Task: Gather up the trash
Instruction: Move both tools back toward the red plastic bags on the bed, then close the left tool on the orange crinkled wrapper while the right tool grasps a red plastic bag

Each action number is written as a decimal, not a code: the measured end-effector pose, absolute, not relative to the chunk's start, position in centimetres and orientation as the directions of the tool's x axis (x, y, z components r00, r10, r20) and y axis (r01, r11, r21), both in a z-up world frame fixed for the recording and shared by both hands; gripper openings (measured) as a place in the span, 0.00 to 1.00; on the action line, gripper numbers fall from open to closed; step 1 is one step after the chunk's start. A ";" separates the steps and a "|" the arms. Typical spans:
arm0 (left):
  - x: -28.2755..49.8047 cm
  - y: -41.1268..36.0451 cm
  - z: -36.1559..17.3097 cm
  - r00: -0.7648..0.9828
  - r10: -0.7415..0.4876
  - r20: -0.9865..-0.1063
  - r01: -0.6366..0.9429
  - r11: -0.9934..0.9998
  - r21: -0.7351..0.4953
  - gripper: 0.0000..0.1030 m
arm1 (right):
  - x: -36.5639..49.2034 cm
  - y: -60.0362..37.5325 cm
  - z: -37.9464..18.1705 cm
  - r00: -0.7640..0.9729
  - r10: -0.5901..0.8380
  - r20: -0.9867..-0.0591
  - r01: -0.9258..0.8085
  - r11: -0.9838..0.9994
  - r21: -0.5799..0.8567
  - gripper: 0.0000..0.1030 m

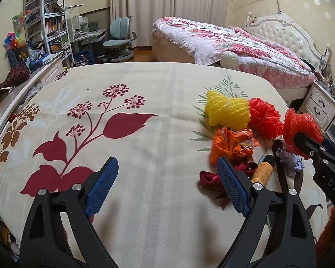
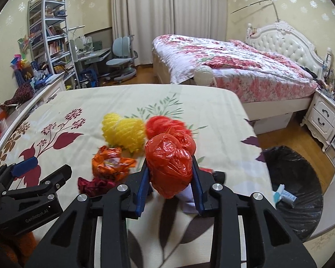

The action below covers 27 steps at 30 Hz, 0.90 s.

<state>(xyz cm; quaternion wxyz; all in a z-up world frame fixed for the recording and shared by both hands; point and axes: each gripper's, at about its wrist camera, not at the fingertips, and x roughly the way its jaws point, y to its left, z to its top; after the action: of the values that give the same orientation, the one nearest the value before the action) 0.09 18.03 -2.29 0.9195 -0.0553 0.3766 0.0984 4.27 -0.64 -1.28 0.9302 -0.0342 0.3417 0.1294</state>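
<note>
i have the right claw (image 2: 170,174) clamped on a crumpled red plastic bag (image 2: 169,167), the blue pads pressed into both its sides, and the wad looks raised a little off the bed cover (image 2: 78,102). the left claw (image 1: 167,187) hangs with its jaws wide apart and nothing between them, on the far side of the trash pile from the bin.

taking the yellow foam net (image 2: 124,134) as my landmark: a red foam net (image 2: 163,122) touches it on the bin side, an orange foil wrapper (image 2: 111,163) lies just nearer to me than it, and a dark red scrap (image 2: 93,185) sits nearer still. the black-lined trash bin (image 2: 297,192) stands on the floor well apart from it, past the bed's edge, with a white and blue wrapper (image 2: 285,195) already inside.

i judge the step in hand is carrying the bag to the bin. to do it well i would keep the squeeze steady, since thin film can slip, lift clear of the red net, swing past the bed's edge and let go only once i am over the bin's mouth.

the held bag hides whatever lies beneath it; something pale shows under it, but i cannot name it. the bin's near rim is cut off by the bed corner. in the left view a tan spool-like thing (image 1: 262,170) and a lilac scrap (image 1: 290,164) are partly covered.
</note>
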 end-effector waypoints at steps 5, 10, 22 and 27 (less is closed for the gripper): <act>1.4 16.0 -2.4 0.698 0.104 -0.709 -0.174 0.984 -0.027 0.85 | 4.7 -3.8 -1.1 0.759 0.160 -0.632 -0.190 0.982 0.021 0.33; 2.9 14.2 -2.4 0.695 0.084 -0.714 -0.139 0.990 -0.018 0.85 | 5.3 -7.0 -1.6 0.767 0.113 -0.632 -0.113 0.993 0.040 0.33; 5.8 13.0 -3.6 0.657 0.079 -0.750 -0.118 0.993 0.000 0.75 | 5.8 -9.8 -3.2 0.755 0.092 -0.649 -0.060 0.996 0.072 0.34; 6.2 13.1 -4.1 0.633 0.046 -0.773 -0.099 0.995 -0.022 0.52 | 5.9 -9.8 -3.6 0.750 0.099 -0.654 -0.063 0.995 0.079 0.33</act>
<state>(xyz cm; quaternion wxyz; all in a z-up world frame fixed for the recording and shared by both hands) 6.17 13.14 -4.15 0.9031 -0.0312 0.4265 0.0403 5.94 -9.81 -3.58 0.9351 0.0260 0.3509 0.0433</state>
